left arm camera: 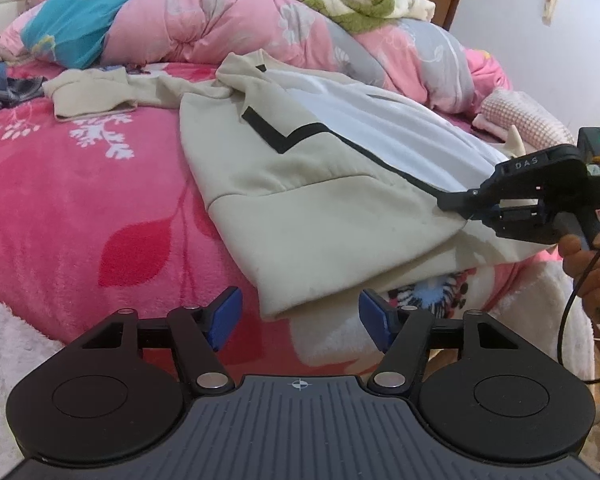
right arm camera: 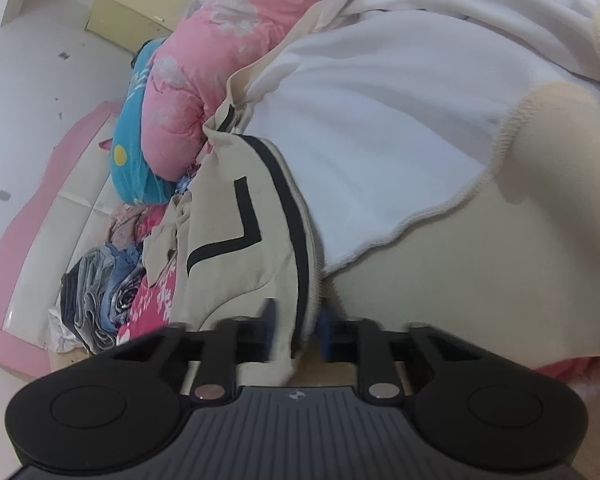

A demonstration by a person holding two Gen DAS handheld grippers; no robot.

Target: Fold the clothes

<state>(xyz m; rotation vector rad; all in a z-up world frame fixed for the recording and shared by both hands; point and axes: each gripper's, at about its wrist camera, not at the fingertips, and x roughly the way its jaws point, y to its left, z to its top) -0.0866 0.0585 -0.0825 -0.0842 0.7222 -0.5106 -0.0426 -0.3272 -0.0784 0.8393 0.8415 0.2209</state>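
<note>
Cream fleece jacket with black stripe trim and white lining (left arm camera: 312, 208) is spread on the pink floral bed blanket (left arm camera: 80, 200), one flap turned back. Judged soft, thick, floppy, light; best taken at hem corners. Right gripper (right arm camera: 296, 340) is clamped on the striped edge. Left gripper (left arm camera: 300, 320) is held spread apart, empty, at the near hem.

Showing black left gripper (left arm camera: 300, 316): blue pads (left arm camera: 227, 316), silver screws, ribbed grey base with crosshair mark. Right gripper (left arm camera: 460, 204) bearing "DAS" lettering, green LED, trailing black cable.
</note>
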